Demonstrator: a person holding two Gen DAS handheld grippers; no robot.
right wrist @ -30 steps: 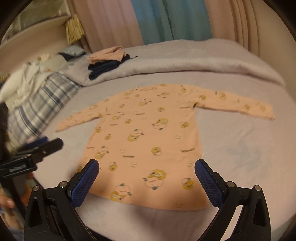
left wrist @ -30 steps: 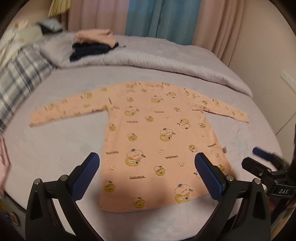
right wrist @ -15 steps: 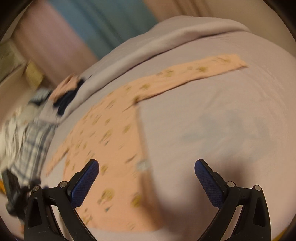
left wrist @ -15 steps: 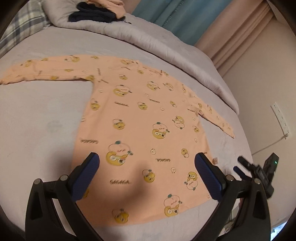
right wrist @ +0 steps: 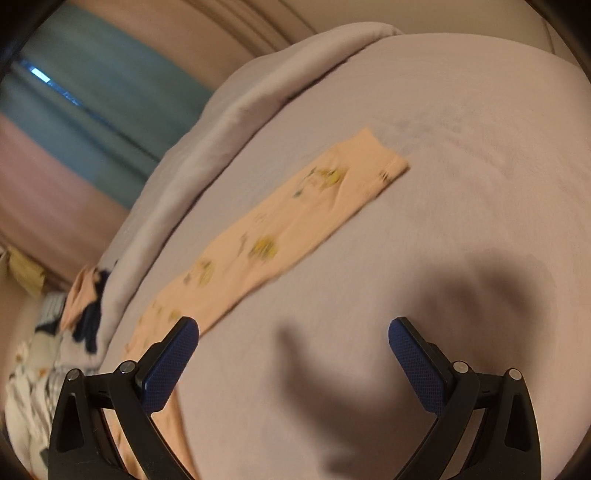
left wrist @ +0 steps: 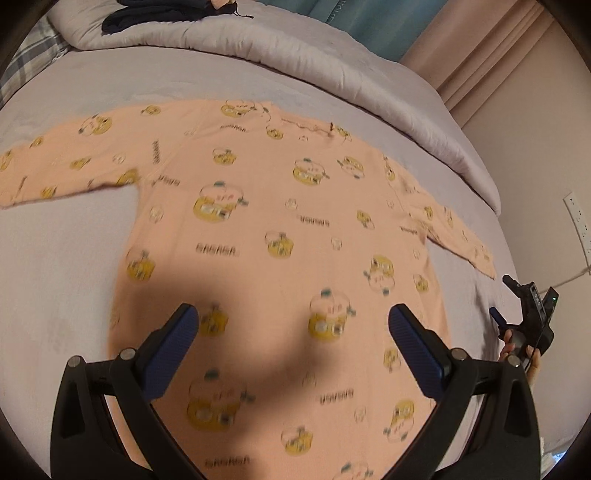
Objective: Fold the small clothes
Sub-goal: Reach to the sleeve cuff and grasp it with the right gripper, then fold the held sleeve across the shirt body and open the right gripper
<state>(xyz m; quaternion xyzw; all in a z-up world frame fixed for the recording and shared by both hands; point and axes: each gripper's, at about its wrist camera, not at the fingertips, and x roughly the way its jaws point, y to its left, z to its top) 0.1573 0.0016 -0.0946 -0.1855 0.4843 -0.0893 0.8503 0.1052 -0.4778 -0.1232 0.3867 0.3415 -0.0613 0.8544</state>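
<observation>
Peach long-sleeved shirt point(left wrist: 280, 236) w/ yellow cartoon prints lies flat on the grey bed point(left wrist: 66, 266), sleeves spread out to both sides. Left tool point(left wrist: 293, 325) hangs over the shirt's lower body, jaws wide apart, nothing in them. Right tool point(right wrist: 293, 336) is over bare sheet beside one sleeve point(right wrist: 288, 225), also spread wide & empty.

shirt point(left wrist: 280, 229): peach, yellow cartoon prints, dark lettering | bed sheet point(left wrist: 66, 258) under shirt: pale lilac-grey | duvet point(left wrist: 280, 48) beyond shirt: lilac-grey | clothes pile point(left wrist: 155, 14) on duvet: navy | curtains point(right wrist: 92, 110): teal, pink | tongs pads point(right wrist: 170, 365): blue, black arms
</observation>
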